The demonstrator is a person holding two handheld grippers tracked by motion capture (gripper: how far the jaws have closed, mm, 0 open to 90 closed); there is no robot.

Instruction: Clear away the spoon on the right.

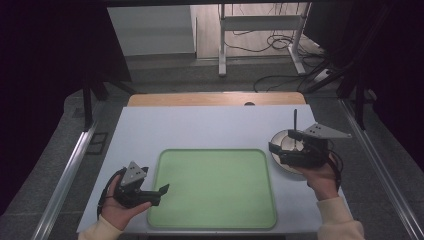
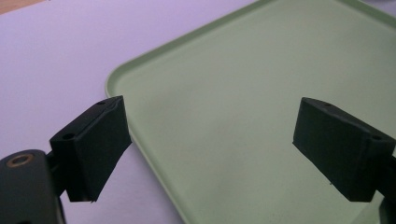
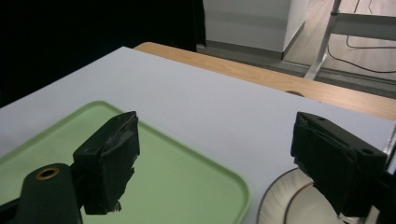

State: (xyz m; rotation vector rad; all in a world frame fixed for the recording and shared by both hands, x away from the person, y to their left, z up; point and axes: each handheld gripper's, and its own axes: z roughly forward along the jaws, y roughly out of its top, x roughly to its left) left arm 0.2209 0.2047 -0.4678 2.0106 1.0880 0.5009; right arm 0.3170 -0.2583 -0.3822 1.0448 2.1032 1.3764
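Your right tool [image 1: 274,149] hovers over the white plate [image 1: 281,141], which sits on the desk [image 1: 200,127] just beside the right edge of the green tray [image 1: 215,187]. Its jaws stand wide apart and hold nothing. Your left tool [image 1: 162,192] is also released, waiting at the tray's left rim. I judge that you are in the approach step. Next, you should lower the right tool so one jaw goes under the plate's rim, then close gently.
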